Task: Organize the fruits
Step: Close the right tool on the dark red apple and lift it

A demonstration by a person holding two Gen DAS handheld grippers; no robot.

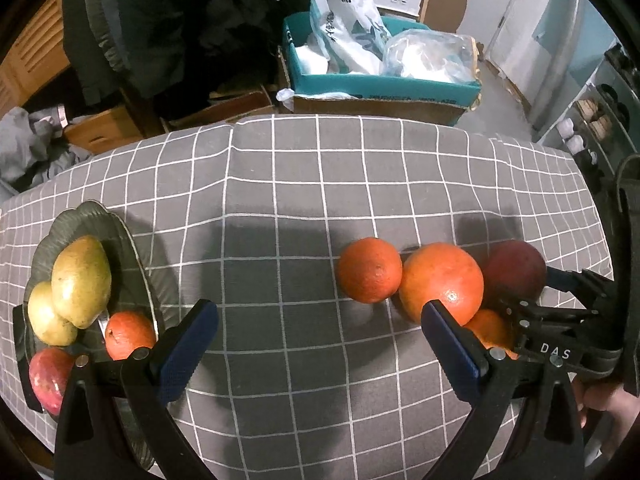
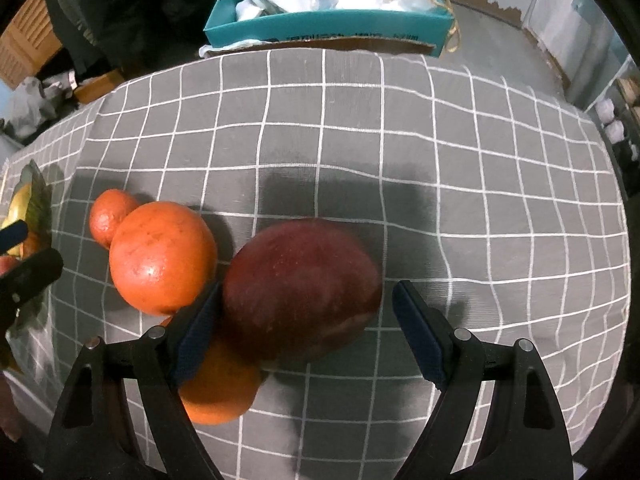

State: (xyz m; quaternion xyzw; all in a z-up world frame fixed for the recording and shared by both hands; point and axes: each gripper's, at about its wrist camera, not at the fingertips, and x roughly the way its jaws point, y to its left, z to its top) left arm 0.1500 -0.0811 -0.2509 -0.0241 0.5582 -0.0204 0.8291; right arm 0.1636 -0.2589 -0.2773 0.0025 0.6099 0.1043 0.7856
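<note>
A dark leaf-shaped plate (image 1: pixel 120 232) at the left holds two yellow-green mangoes (image 1: pixel 80 276), a small orange (image 1: pixel 130 334) and a red apple (image 1: pixel 48 376). On the checked cloth lie a small orange (image 1: pixel 368 270), a big orange (image 1: pixel 442 280), a dark red mango (image 2: pixel 300 288) and another orange (image 2: pixel 220 392). My left gripper (image 1: pixel 320 320) is open and empty over bare cloth. My right gripper (image 2: pixel 308 312) is open, with its jaws on either side of the red mango; the left pad touches it and the right pad stands apart.
A teal cardboard box (image 1: pixel 384 88) with plastic bags stands beyond the table's far edge. Dark clothing hangs at the back left (image 1: pixel 160 20). Wooden crates (image 1: pixel 104 128) sit on the floor to the left. Shelves (image 1: pixel 600 120) stand at the right.
</note>
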